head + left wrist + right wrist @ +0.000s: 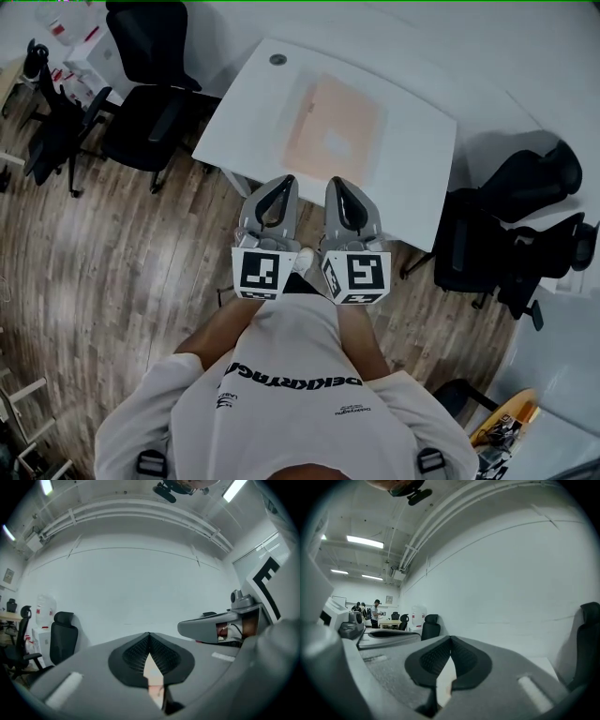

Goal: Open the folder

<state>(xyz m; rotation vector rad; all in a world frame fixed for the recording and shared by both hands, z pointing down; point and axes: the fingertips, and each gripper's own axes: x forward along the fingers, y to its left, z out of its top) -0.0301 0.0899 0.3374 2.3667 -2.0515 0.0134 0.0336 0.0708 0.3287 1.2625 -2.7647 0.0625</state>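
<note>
**A:** What's around the folder?

**B:** The folder (pixel 333 131), pale orange, lies flat on the white table (pixel 422 159), near the middle of the top. A round grommet (pixel 277 59) sits in the tabletop at 11 o'clock from it. A black chair (pixel 150 103) stands off the table at 9 o'clock. A second chair (pixel 516 225) stands at 4 o'clock. Both are on the wood floor (pixel 112 253).

**A:** What lies between the grippers and it?

**B:** Bare tabletop. The folder is at 12 o'clock from both grippers and apart from them. In the head view their tips show over the table's near edge.

**A:** The left gripper?

**B:** The left gripper (pixel 284 180) has its jaws together with the tips meeting, and it grips nothing. In its own view a pale orange strip shows through the slot below the tips, beyond the jaws.

**A:** And the right?

**B:** The right gripper (pixel 336 181) is the same: jaws fully closed and empty. It sits just beside the left and points the same way, toward 12 o'clock.

**A:** Further off?

**B:** In the right gripper view, people (pixel 375 613) stand far off at 9 o'clock. A white wall (pixel 511 573) fills the rest.
</note>
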